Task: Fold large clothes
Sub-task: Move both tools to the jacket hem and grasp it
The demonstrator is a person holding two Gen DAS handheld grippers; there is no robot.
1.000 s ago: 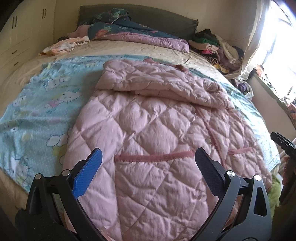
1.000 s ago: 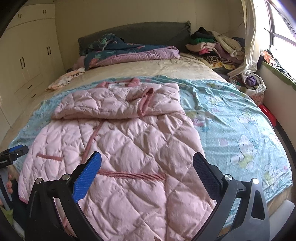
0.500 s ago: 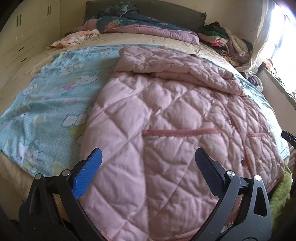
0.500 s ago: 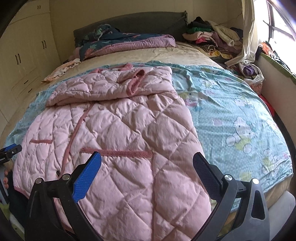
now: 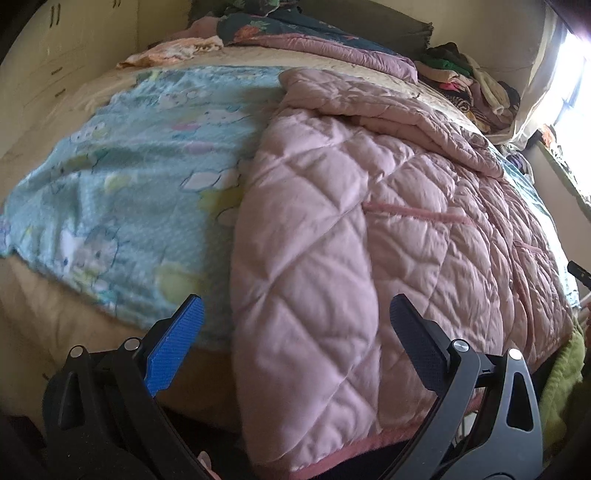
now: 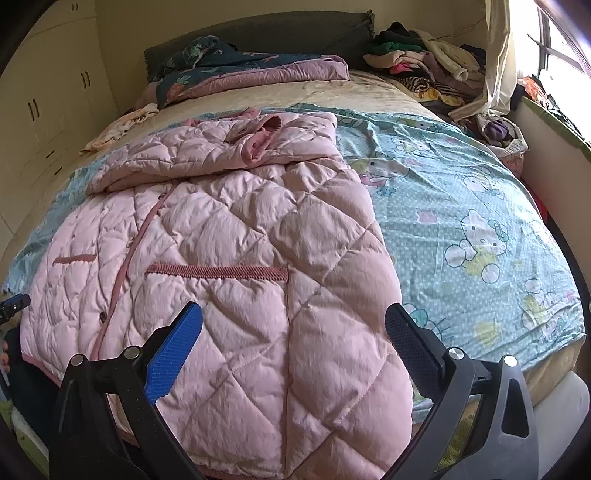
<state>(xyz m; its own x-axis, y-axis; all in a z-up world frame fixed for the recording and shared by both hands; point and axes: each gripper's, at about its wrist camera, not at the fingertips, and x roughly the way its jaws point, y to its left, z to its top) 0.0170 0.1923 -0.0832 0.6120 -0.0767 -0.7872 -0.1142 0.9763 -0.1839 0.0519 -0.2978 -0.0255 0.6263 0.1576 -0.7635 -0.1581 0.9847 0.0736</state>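
Pale blue cartoon-printed sheeting (image 6: 461,206) is spread over a wide bed (image 6: 369,92), which is backed by a dark headboard (image 6: 258,29). Cream cupboards (image 6: 48,99) are seen beside the bed, a window (image 6: 561,37) on the opposite side, and heaped clothes (image 6: 417,62) by the headboard. A pink quilted coat (image 6: 236,240) is laid on the sheeting, its long axis running from the headboard to the bed's foot edge, collar toward the headboard and hem draped over the foot edge. The left claw (image 5: 295,343) and right claw (image 6: 293,347) are both held spread wide at the hem, nothing pinched.
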